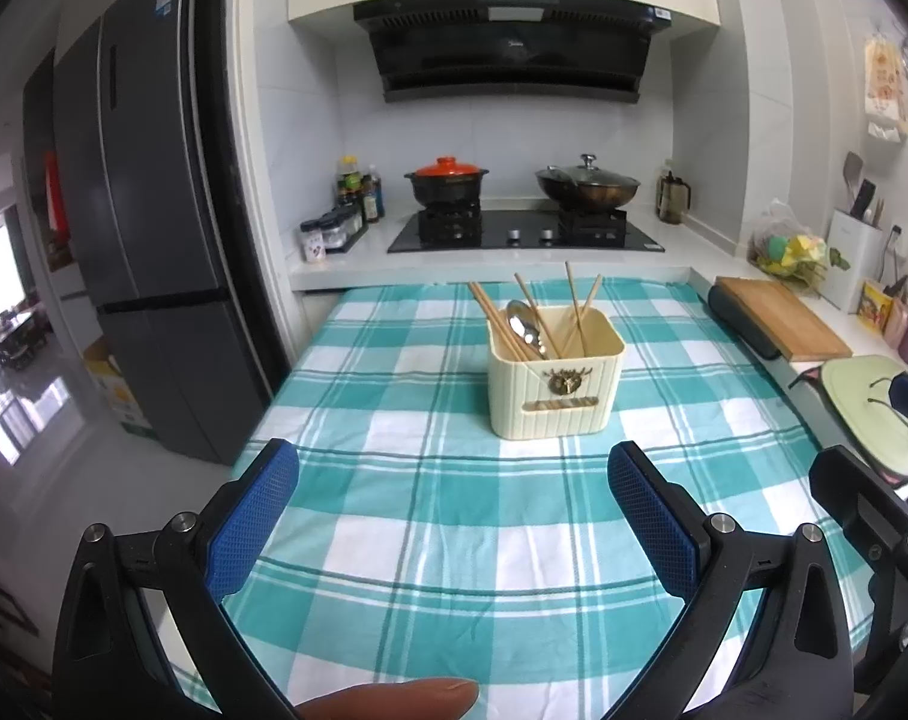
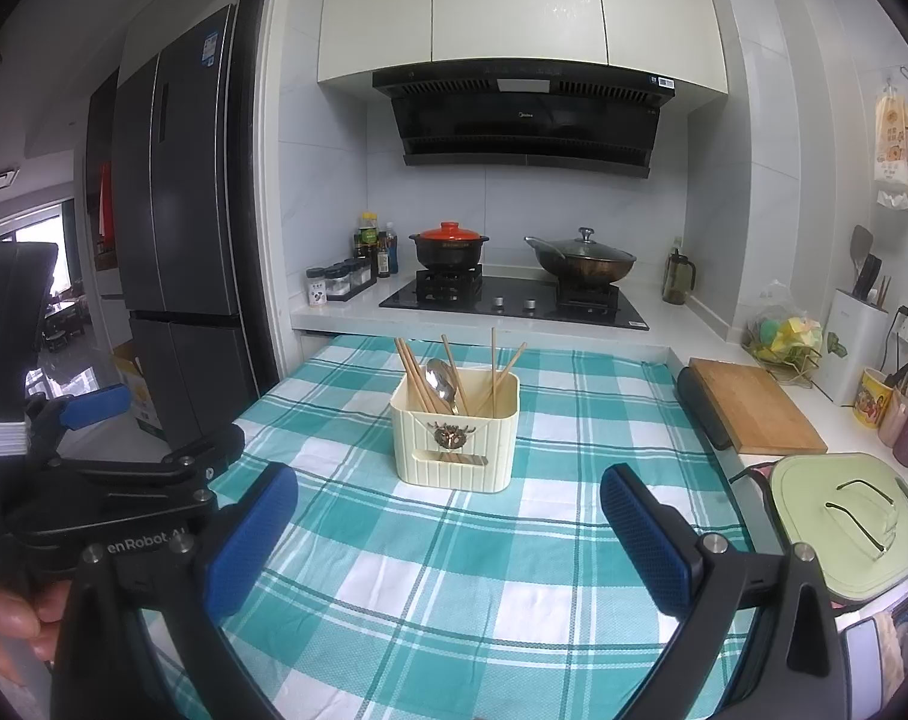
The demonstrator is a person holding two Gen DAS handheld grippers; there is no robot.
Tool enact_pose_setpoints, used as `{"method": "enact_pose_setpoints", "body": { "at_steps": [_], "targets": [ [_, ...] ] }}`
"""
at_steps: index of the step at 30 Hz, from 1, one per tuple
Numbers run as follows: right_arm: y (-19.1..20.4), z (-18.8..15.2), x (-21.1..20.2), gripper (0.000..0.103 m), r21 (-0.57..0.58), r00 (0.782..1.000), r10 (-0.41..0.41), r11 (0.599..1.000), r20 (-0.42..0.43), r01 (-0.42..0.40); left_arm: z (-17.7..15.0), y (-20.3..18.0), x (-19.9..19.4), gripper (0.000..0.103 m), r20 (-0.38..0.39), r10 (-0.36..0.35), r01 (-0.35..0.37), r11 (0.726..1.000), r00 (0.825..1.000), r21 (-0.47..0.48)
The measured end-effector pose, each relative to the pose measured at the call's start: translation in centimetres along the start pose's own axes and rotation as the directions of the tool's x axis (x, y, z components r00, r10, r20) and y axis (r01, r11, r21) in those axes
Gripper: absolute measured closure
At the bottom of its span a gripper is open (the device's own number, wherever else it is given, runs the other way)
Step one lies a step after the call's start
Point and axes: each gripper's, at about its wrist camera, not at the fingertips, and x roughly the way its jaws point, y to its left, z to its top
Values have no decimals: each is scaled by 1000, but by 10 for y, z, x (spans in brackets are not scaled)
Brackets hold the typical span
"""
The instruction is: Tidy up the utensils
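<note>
One cream holder (image 1: 554, 387) stands on the checked surface (image 1: 393, 540), holding one metal spoon (image 1: 521, 319) and several chopsticks (image 1: 574, 306), number unclear.

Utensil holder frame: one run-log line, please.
left claw open, empty | right claw open, empty | utensil holder upright on cloth | chopsticks, spoon inside

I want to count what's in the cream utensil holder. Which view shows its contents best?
The left wrist view: the utensil holder sits closer, with its chopsticks and spoon clearer. The right wrist view shows the same contents smaller.
</note>
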Motion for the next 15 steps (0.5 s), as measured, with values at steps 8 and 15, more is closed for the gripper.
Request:
{"method": "enact_pose_setpoints", "body": {
  "at_steps": [8, 15],
  "targets": [
    [0, -4, 4, 0, 2, 1000, 3, 1000, -6, -3, -3, -2, 3, 0, -7, -1, 1, 1000, 1000, 9],
    [-3, -7, 4, 0, 8, 1000, 2, 1000, -8, -2, -3, 0, 1, 0, 12, -4, 4, 1000, 1000, -2]
  ]
}}
